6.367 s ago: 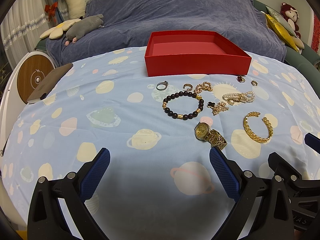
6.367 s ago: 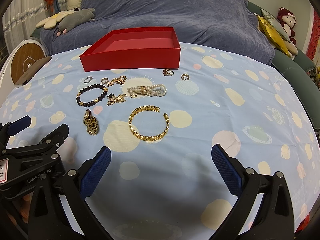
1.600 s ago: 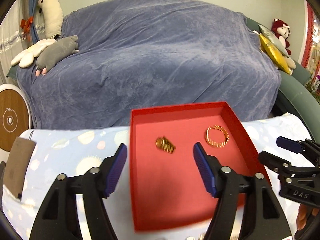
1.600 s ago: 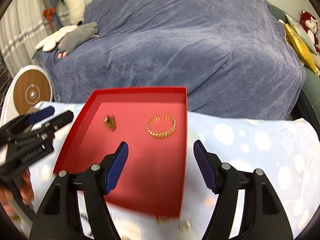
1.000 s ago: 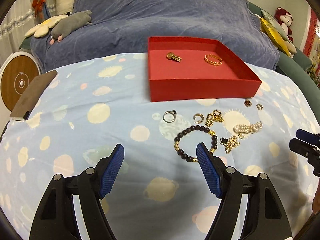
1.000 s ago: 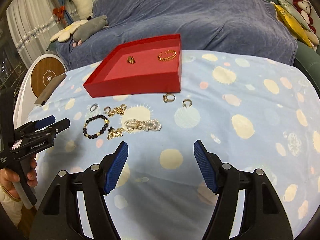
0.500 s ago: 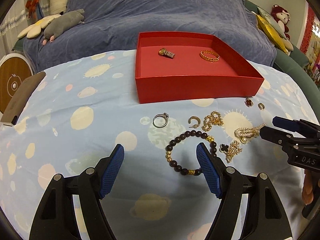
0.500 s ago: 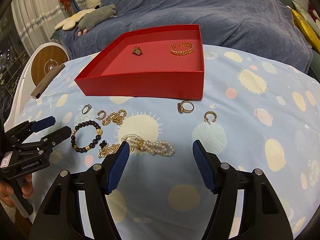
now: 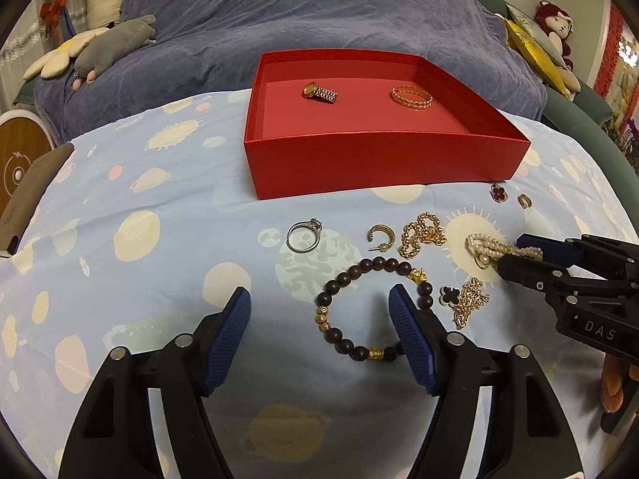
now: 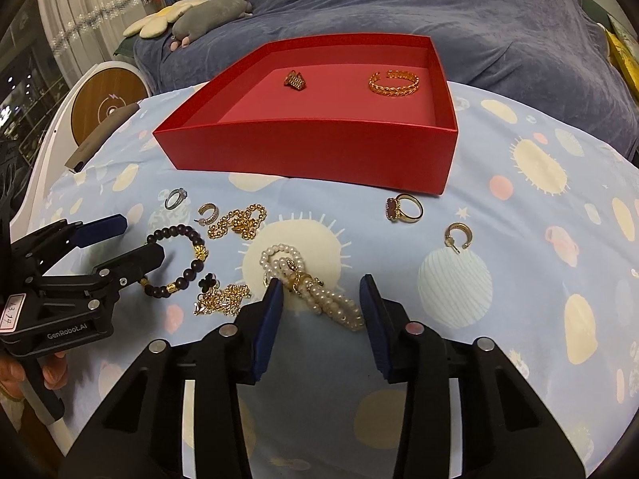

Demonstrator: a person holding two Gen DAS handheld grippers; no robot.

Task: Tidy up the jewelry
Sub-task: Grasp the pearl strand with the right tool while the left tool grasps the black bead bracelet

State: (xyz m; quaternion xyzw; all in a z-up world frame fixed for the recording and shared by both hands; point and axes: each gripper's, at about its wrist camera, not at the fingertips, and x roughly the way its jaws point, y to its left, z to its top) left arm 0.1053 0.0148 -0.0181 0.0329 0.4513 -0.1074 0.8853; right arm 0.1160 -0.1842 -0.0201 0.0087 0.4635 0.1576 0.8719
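The red box (image 9: 383,167) sat on the planet-print cloth (image 9: 159,239), at the far side, in front of the blue-covered sofa (image 9: 339,20). Inside it, toward the back wall, lay a gold watch (image 9: 319,92) on the left and a gold bangle (image 9: 412,97) on the right, well apart.

The remaining jewelry lay on the cloth in front of the box: a silver ring (image 9: 304,234), a gold hoop earring (image 9: 381,235), a gold chain (image 9: 422,236), a dark bead bracelet (image 9: 371,311), a clover chain (image 9: 465,301), a pearl bracelet (image 10: 311,287), a red-stone ring (image 10: 403,207) and a second hoop earring (image 10: 459,236).

The left gripper (image 9: 319,339) was held low over the cloth with its jaws spread wide. Its right pad overlapped the near right part of the bead bracelet in the left wrist view; contact could not be judged.

The right gripper (image 10: 321,315) was also open, jaws narrower, with the near end of the pearl bracelet lying between its fingers (image 10: 265,319). The pads did not press on the pearls.

A grey plush (image 9: 112,48) and a flower cushion (image 9: 56,60) lay on the sofa at left.
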